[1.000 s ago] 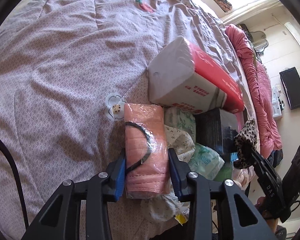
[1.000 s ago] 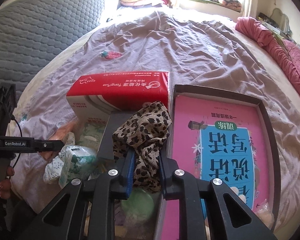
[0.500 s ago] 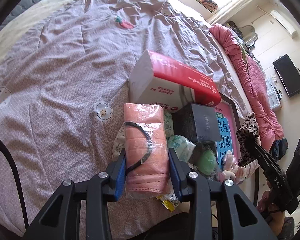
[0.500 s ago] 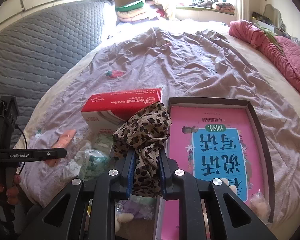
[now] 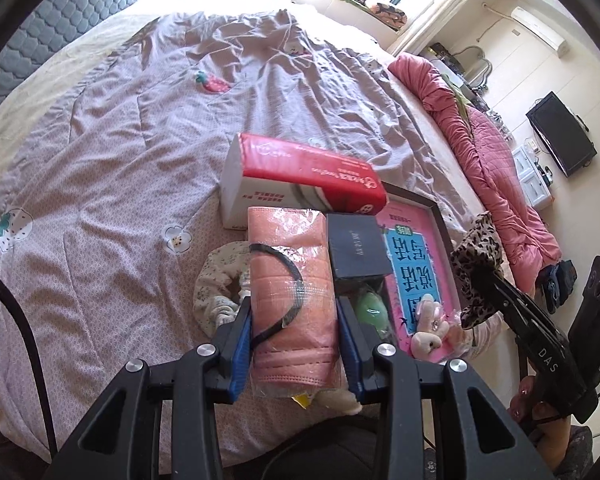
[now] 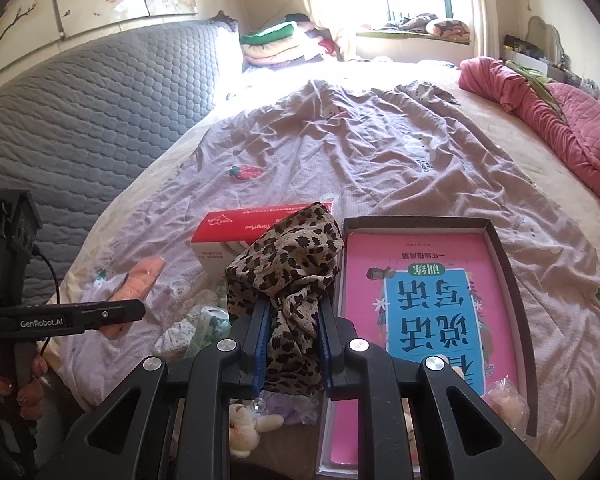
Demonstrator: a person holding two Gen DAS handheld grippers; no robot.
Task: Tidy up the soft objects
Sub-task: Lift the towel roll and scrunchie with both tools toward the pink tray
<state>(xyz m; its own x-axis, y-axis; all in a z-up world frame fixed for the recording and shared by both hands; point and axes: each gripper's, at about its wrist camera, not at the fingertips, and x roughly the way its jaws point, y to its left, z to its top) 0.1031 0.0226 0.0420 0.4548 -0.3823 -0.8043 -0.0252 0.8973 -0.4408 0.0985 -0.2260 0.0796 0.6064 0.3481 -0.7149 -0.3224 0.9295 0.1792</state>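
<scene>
My left gripper (image 5: pixel 294 316) is shut on a pink packet in clear wrap (image 5: pixel 290 280) with a black band around it, held above the bed's near edge. It also shows in the right wrist view (image 6: pixel 140 284). My right gripper (image 6: pixel 292 320) is shut on a leopard-print cloth (image 6: pixel 288 264), held above the pile; the cloth shows at the right of the left wrist view (image 5: pixel 478 264). Below lie a floral scrunchie (image 5: pixel 216 280), a green soft item (image 5: pixel 370 308) and small plush toys (image 6: pixel 248 428).
A red and white tissue pack (image 5: pixel 300 180) lies on the purple quilt (image 5: pixel 120 160). A dark box (image 5: pixel 356 250) sits beside it. An open box with a pink and blue booklet (image 6: pixel 428 304) lies to the right. A pink blanket (image 6: pixel 552 120) lines the far right.
Both grippers have risen and pulled back from the pile, each still holding its item. More of the bed and room shows now.
</scene>
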